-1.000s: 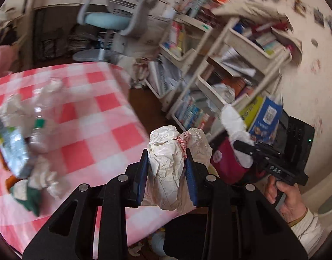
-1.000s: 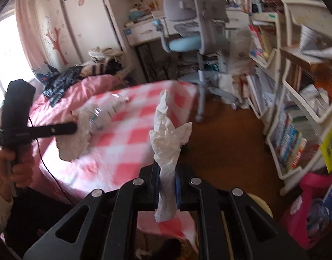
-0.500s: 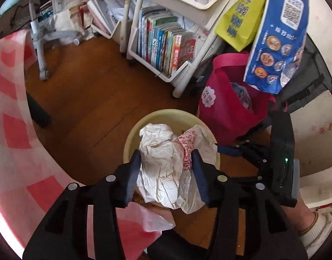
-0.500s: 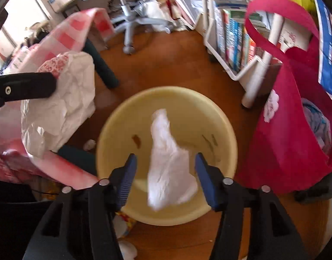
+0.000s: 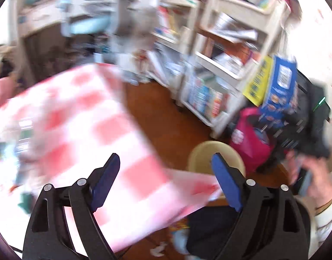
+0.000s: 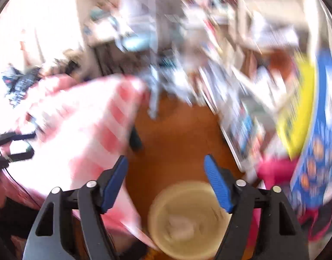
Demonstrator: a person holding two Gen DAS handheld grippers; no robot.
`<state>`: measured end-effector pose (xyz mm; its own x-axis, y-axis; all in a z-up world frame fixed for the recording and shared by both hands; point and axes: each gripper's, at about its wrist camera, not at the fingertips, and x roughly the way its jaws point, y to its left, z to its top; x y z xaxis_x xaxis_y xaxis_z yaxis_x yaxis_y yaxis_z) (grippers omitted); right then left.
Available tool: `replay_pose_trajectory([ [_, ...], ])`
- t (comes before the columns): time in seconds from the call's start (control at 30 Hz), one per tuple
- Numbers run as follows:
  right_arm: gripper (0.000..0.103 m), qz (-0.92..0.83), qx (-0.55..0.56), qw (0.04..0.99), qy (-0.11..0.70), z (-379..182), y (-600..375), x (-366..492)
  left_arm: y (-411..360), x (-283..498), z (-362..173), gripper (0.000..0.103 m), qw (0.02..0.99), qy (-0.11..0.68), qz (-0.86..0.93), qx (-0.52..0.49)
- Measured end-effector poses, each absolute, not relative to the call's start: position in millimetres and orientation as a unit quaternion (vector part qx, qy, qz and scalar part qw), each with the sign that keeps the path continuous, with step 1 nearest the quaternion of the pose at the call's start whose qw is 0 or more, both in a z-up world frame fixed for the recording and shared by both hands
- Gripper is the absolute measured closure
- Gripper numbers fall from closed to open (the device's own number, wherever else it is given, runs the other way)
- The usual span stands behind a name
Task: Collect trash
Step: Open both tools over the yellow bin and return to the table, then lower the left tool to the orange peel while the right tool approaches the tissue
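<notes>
Both grippers are empty right now. The left gripper (image 5: 165,166) has its blue fingers (image 5: 105,177) spread wide apart with nothing between them. The right gripper (image 6: 166,169) is wide open too and holds nothing.

The yellow bin (image 6: 187,218) sits on the wooden floor (image 6: 176,138), just beside the corner of the surface with the pink and white checked cloth (image 5: 79,130). A pink bag (image 5: 250,143) stands next to the bin, near the bookshelf (image 5: 226,54). Inside the bin lies a white lump of crumpled paper (image 6: 181,225). It looks like a rounded ball, so I cannot tell any long side or which way it points.

This looks like the step right after dropping trash in the bin. The pictures are very blurry, so the grippers seem to be swinging fast.

More trash (image 5: 23,134) seems to lie on the far left part of the cloth, but it is too blurry to say what it is. The next move should be to reach over there with open fingers, come down around one piece, and squeeze it gently.
</notes>
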<state>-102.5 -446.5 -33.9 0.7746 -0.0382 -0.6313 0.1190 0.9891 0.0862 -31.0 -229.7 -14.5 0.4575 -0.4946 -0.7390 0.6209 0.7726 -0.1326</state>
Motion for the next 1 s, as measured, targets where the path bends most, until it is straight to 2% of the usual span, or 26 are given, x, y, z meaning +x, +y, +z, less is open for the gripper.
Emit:
replay_pose_trajectory([
  [0.1, 0.021, 0.011, 0.054, 0.957, 0.286, 7.1, -397.8, -77.9, -163.8, -25.6, 5.5, 0.014, 0.881, 0.385, -0.265, 0.070],
  [0.2, 0.020, 0.069, 0.073, 0.959, 0.264, 26.0, -351.5, -53.7, -99.0, -16.8, 16.6, 0.012, 0.904, 0.374, -0.200, 0.051],
  [0.33, 0.020, 0.120, 0.095, 0.953, 0.260, 10.0, -293.7, -26.8, -17.8, -2.6, 6.7, 0.012, 0.915, 0.384, -0.124, -0.019],
  [0.43, 0.020, 0.137, 0.087, 0.935, 0.315, -11.5, -261.5, -7.4, 22.6, 13.5, -10.5, 0.012, 0.903, 0.418, -0.067, -0.068],
  [0.53, 0.020, 0.152, 0.070, 0.933, 0.317, -11.5, -240.9, -0.2, 39.0, 19.1, -10.4, 0.012, 0.902, 0.416, -0.063, -0.101],
  [1.0, 0.020, 0.145, 0.015, 0.919, 0.365, -33.3, -187.7, 20.0, 51.3, 17.0, -7.1, 0.012, 0.904, 0.406, -0.067, -0.117],
])
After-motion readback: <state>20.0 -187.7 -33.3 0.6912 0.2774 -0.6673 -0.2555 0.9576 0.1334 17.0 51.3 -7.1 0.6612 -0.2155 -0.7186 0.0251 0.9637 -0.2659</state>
